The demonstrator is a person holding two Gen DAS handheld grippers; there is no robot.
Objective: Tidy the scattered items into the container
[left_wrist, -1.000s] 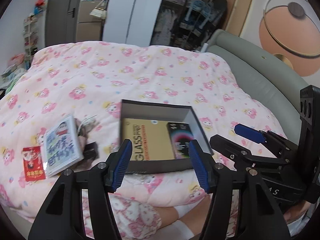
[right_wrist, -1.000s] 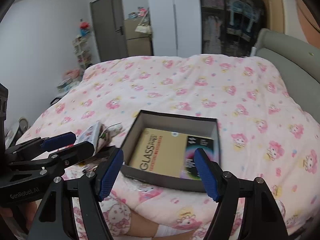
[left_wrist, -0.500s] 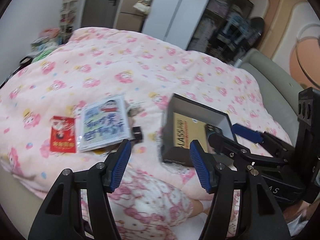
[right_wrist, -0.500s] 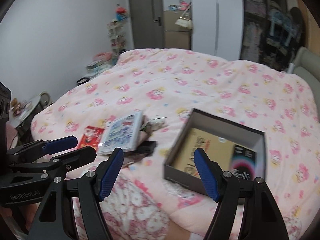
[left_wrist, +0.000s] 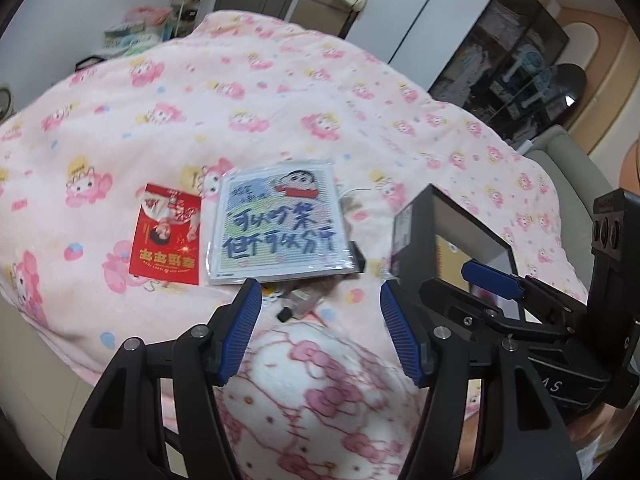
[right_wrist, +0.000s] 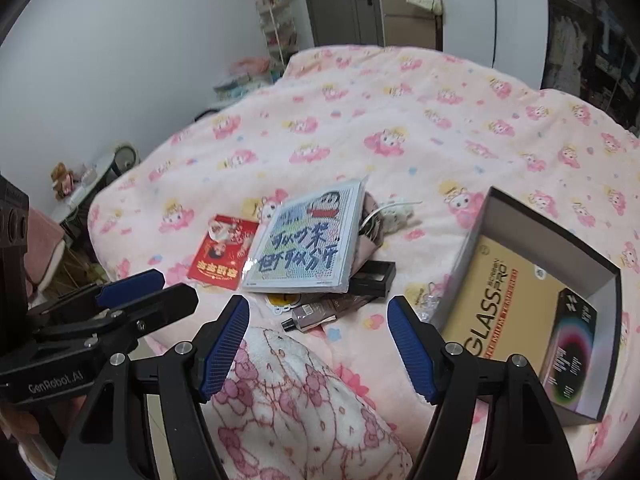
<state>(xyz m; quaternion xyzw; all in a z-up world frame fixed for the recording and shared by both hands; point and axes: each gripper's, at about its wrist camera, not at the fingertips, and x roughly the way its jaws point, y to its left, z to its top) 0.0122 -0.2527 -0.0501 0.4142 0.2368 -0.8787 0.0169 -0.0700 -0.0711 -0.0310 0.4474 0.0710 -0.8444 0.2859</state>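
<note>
Pink quilt (right_wrist: 420, 128) covers the bed, and on it, at frame centre in both views, one red envelope (left_wrist: 166, 240), one cartoon-printed packet (left_wrist: 280, 228), one small black frame (right_wrist: 372, 278) and one small tube (right_wrist: 310, 316) are seen. One open dark box (right_wrist: 536, 304), with a "GLASS" package (right_wrist: 504, 304) inside, lies at the right, apart from the pile, with bare quilt between. Wide open quilt is left beyond. Both claws are angled downward over the near bed edge. The left claw (left_wrist: 320, 332) and the right claw (right_wrist: 318, 344) are held wide apart, with nothing gripped.
</note>
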